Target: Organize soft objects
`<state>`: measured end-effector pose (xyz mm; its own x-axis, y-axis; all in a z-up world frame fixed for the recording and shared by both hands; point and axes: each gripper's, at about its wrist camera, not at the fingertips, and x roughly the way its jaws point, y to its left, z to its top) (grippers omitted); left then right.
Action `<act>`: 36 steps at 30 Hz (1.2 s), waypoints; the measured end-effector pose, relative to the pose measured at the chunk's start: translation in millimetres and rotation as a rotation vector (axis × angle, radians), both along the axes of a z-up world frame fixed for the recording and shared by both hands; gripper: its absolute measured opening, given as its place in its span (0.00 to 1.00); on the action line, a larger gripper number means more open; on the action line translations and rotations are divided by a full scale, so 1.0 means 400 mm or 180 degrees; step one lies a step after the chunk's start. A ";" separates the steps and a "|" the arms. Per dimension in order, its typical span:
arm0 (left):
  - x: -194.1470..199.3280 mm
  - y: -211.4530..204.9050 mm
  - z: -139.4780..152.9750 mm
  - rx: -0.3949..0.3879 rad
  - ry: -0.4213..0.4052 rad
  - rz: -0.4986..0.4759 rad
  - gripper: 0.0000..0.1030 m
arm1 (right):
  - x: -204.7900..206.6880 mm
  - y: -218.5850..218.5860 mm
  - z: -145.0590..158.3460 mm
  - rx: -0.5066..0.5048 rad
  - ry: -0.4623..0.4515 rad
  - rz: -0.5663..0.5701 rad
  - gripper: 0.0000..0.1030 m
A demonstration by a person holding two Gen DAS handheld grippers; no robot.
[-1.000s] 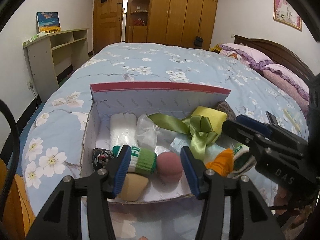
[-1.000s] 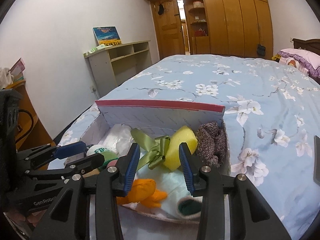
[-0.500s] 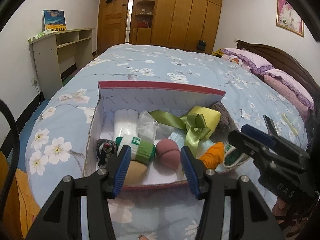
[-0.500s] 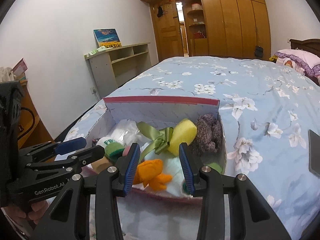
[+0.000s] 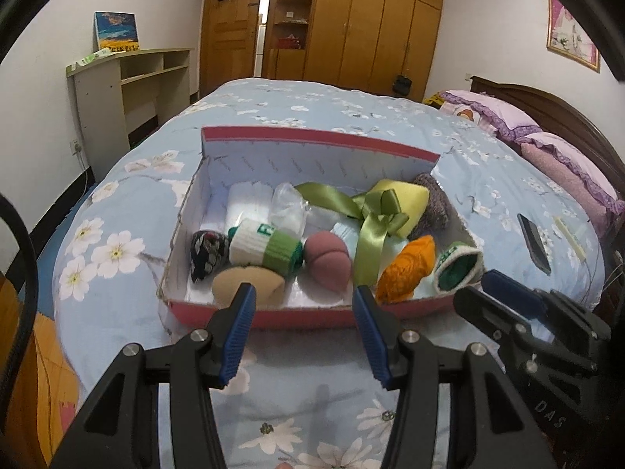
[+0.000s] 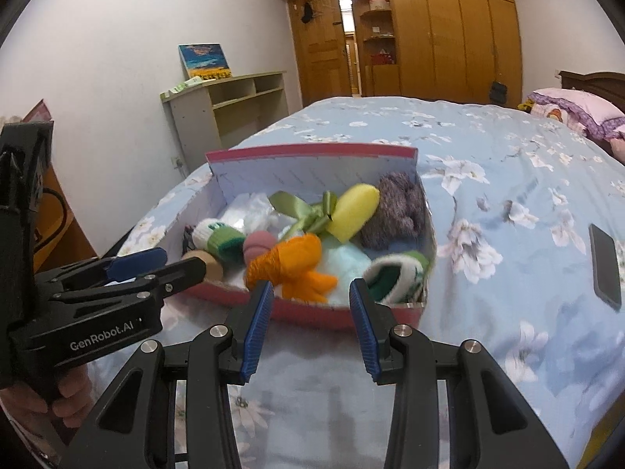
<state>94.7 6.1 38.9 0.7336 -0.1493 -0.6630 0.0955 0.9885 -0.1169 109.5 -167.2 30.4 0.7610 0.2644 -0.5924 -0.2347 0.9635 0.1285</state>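
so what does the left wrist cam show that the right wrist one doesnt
Only the left wrist view: the dark patterned pouch at the box's left end and the framed picture on the far right wall.

Only the right wrist view: the hand holding the left gripper.

Both: the red box on the bed, the orange plush, the green ribbon, the phone, and both grippers open and empty, left gripper, right gripper.
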 end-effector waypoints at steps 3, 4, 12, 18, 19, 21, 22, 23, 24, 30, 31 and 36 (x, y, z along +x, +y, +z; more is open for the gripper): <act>-0.005 -0.001 -0.019 0.0019 0.0040 0.0026 0.52 | -0.008 -0.001 -0.022 -0.0009 0.0030 -0.0068 0.40; -0.006 -0.002 -0.025 0.0019 0.0057 0.0028 0.52 | -0.010 0.001 -0.031 -0.0017 0.0046 -0.0081 0.40; 0.002 -0.006 -0.059 0.0056 0.0143 0.0046 0.52 | -0.007 0.009 -0.070 -0.0027 0.0151 -0.0110 0.40; 0.009 -0.013 -0.072 0.0087 0.0176 0.0031 0.52 | -0.005 0.010 -0.084 -0.0004 0.0201 -0.0121 0.40; 0.010 -0.013 -0.073 0.0087 0.0181 0.0031 0.52 | -0.004 0.009 -0.086 0.0000 0.0210 -0.0123 0.40; 0.012 -0.014 -0.076 0.0089 0.0190 0.0029 0.52 | -0.003 0.009 -0.088 0.0010 0.0224 -0.0127 0.40; 0.013 -0.015 -0.078 0.0095 0.0195 0.0030 0.52 | -0.003 0.009 -0.090 0.0014 0.0232 -0.0129 0.40; 0.014 -0.015 -0.079 0.0099 0.0199 0.0032 0.52 | -0.003 0.009 -0.091 0.0021 0.0243 -0.0131 0.40; 0.014 -0.016 -0.080 0.0101 0.0202 0.0032 0.52 | -0.001 0.009 -0.092 0.0026 0.0249 -0.0134 0.40; 0.017 -0.016 -0.084 0.0106 0.0223 0.0053 0.52 | 0.001 0.006 -0.097 0.0050 0.0272 -0.0145 0.40; 0.017 -0.015 -0.085 0.0111 0.0227 0.0060 0.52 | 0.000 0.006 -0.098 0.0054 0.0274 -0.0145 0.40; 0.020 -0.011 -0.091 0.0101 0.0248 0.0088 0.52 | 0.000 0.007 -0.100 0.0066 0.0294 -0.0151 0.40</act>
<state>102.8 1.7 2.7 0.6831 -0.1077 -0.7223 0.0598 0.9940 -0.0916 109.5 -164.3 -9.8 0.7154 0.2424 -0.6553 -0.1752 0.9702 0.1675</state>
